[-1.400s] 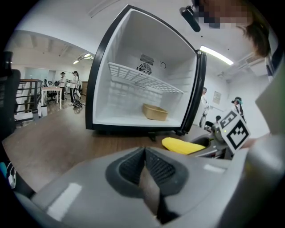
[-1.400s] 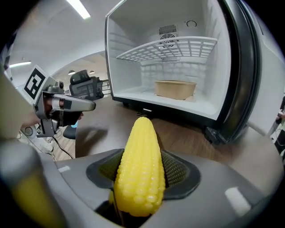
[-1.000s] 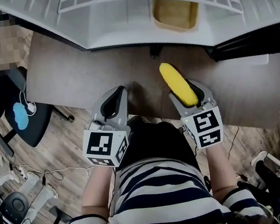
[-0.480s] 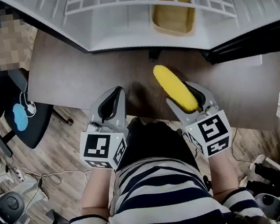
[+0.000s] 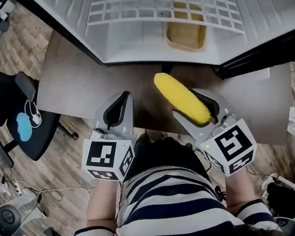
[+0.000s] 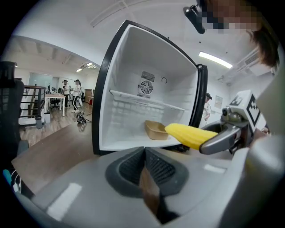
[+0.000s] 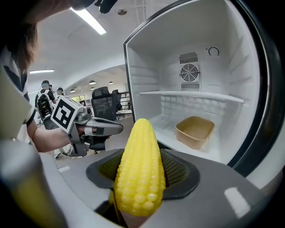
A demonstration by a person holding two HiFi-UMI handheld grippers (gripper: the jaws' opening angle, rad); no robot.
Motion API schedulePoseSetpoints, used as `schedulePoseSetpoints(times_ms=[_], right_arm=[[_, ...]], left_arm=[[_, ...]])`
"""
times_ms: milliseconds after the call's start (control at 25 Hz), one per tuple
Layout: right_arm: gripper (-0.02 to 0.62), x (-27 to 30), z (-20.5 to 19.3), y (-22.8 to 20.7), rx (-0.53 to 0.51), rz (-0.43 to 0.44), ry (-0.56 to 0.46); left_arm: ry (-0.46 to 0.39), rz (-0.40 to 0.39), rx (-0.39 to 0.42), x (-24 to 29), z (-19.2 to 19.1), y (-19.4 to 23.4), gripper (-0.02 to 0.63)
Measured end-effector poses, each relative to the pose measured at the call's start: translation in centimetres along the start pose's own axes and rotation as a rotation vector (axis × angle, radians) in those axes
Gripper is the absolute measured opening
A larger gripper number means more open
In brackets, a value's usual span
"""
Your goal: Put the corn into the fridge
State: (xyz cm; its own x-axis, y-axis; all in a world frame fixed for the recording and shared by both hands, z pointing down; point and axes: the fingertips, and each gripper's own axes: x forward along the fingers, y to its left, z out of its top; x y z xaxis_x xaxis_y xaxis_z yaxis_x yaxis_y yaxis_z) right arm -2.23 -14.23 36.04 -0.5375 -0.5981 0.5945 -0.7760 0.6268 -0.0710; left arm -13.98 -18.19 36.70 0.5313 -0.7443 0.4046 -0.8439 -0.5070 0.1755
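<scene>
A yellow corn cob point(image 5: 181, 97) point(image 7: 139, 169) point(image 6: 189, 135) sticks out forward from my right gripper point(image 5: 204, 113) point(image 7: 141, 171), which is shut on it. Its tip points toward the open white fridge point(image 5: 142, 39) point(image 7: 213, 80) point(image 6: 133, 89) just ahead. My left gripper point(image 5: 117, 112) point(image 6: 146, 167) is held beside it to the left, shut with nothing between its pads. A tan tray point(image 5: 186, 34) point(image 7: 194, 131) point(image 6: 156, 129) sits on the fridge floor under a white wire shelf point(image 5: 164, 0) point(image 7: 191, 94).
The fridge stands on a brown table point(image 5: 84, 91). A black office chair point(image 5: 26, 123) with a blue item on its seat is at the left, on wood flooring. People stand far off in the office in the left gripper view.
The right gripper has carried the corn forward and a little left, closer to the fridge opening. The left gripper has hardly moved.
</scene>
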Motion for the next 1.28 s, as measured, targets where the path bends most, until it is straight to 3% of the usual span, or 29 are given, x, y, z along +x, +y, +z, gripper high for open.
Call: schedulePoseSetpoints(times_ms=[720, 1280], right_arm=[[0.256, -0.2, 13.8, -3.3, -0.16, -0.089, -0.152], [0.256, 3.3, 19.1, -9.2, -0.217, -0.211, -0.184]], left_arm=[[-0.187, 0.069, 0.049, -1.2, 8.7, 3.1, 0.0], [-0.294, 0.178, 0.066, -0.1, 11.3, 5.9, 0.0]])
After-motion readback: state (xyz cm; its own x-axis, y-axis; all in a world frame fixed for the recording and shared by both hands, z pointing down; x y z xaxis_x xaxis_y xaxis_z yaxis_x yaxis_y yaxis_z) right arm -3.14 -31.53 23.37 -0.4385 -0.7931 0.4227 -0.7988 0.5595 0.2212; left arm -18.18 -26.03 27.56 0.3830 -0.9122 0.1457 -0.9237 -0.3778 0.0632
